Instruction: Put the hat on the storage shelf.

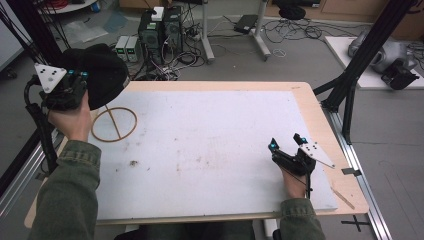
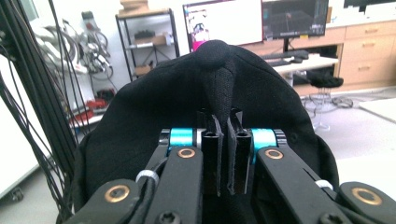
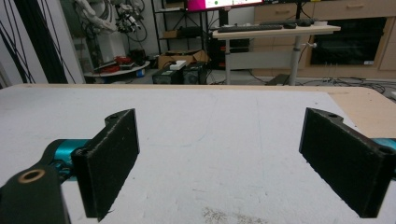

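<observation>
Black fabric cap [image 2: 205, 98], brim hidden, crown button up, pinched by left gripper [image 2: 223, 140]; right gripper [image 3: 219, 158] spread wide.

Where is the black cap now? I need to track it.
In the high view, the black cap hangs pinched in the left gripper, above the table's far-left corner, over the wooden ring.

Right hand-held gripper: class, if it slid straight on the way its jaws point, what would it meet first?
Probably nothing on the table: the right hand-held gripper stands open, and the white surface ahead looks bare to the far edge. Beyond it, depth is unclear.
</observation>
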A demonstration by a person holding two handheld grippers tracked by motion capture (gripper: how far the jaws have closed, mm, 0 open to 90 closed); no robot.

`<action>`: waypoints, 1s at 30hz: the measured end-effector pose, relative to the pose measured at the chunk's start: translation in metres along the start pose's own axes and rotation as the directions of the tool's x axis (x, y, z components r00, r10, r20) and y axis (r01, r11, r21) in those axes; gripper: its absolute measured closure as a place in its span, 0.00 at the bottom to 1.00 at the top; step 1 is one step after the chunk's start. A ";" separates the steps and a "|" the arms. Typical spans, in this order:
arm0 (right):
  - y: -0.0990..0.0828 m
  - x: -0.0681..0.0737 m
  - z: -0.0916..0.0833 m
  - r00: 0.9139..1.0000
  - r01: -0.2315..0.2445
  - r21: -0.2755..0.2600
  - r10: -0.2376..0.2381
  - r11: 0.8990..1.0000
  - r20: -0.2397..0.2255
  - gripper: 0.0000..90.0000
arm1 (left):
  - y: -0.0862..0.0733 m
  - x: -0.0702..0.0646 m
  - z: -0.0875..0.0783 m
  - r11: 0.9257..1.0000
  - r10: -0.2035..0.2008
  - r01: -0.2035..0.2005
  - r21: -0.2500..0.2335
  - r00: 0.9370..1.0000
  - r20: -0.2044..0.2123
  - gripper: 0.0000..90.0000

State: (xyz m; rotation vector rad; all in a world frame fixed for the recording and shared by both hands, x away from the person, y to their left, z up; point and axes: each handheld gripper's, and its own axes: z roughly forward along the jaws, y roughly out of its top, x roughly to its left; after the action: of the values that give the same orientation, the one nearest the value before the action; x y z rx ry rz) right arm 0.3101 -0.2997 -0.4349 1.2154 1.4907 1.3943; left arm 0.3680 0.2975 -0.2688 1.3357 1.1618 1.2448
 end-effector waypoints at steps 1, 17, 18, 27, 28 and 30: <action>0.000 0.000 0.000 1.000 -0.001 0.000 0.001 1.000 0.001 0.13 | 0.000 0.001 0.001 1.000 -0.001 0.001 0.006 1.000 0.002 0.96; 0.000 0.000 -0.001 1.000 -0.010 0.000 0.010 1.000 -0.002 0.13 | -0.002 -0.008 0.007 0.997 0.045 -0.045 0.065 0.999 0.011 0.84; 0.000 0.000 -0.001 1.000 -0.005 -0.004 0.005 1.000 -0.001 0.13 | -0.002 -0.009 0.008 0.997 0.048 -0.048 0.065 0.999 0.002 0.83; 0.001 0.000 -0.001 1.000 -0.004 -0.009 0.004 1.000 -0.002 0.13 | -0.014 -0.003 0.006 0.998 -0.020 0.022 0.051 0.999 -0.047 0.68; 0.001 0.000 -0.001 1.000 -0.005 -0.011 0.005 1.000 0.000 0.13 | -0.015 -0.003 0.005 0.999 -0.023 0.025 0.047 0.998 -0.050 0.66; 0.001 0.000 -0.001 1.000 -0.007 -0.013 0.007 1.000 0.003 0.13 | -0.017 -0.004 0.004 0.999 -0.022 0.024 0.040 0.998 -0.051 0.64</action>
State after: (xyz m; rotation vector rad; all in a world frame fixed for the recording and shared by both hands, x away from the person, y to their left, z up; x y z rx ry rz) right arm 0.3089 -0.3002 -0.4341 1.2149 1.4747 1.4041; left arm 0.3715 0.2956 -0.2861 1.3237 1.2406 1.2510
